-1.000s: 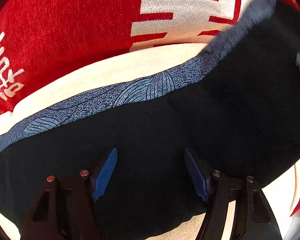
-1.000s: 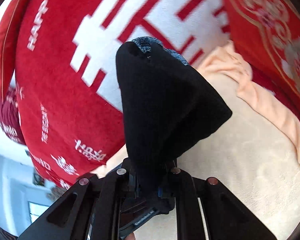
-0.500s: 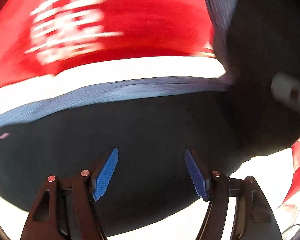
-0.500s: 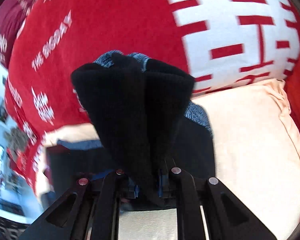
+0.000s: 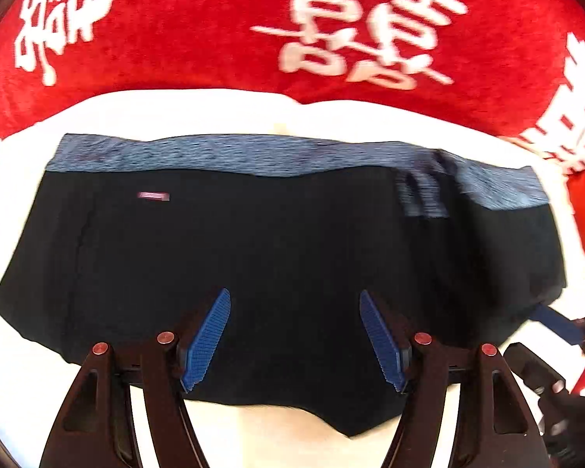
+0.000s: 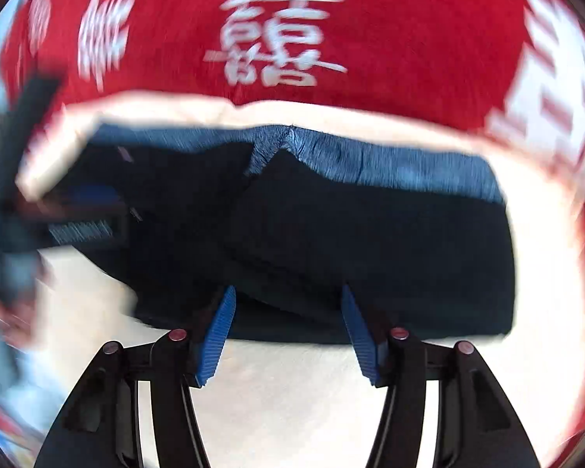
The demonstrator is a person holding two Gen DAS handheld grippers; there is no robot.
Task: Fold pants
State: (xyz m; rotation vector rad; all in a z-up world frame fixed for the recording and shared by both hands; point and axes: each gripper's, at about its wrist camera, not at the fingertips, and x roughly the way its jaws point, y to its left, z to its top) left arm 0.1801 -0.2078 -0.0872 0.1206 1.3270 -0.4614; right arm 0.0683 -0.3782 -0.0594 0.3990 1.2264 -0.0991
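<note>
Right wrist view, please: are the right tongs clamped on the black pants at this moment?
No, the right tongs stand open, their blue pads apart with nothing pinched between them, and the black pants lie flat on the cream cushion.

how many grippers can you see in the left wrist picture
2: the left gripper at bottom centre, open over the black pants; part of the right gripper at the lower right edge.
</note>
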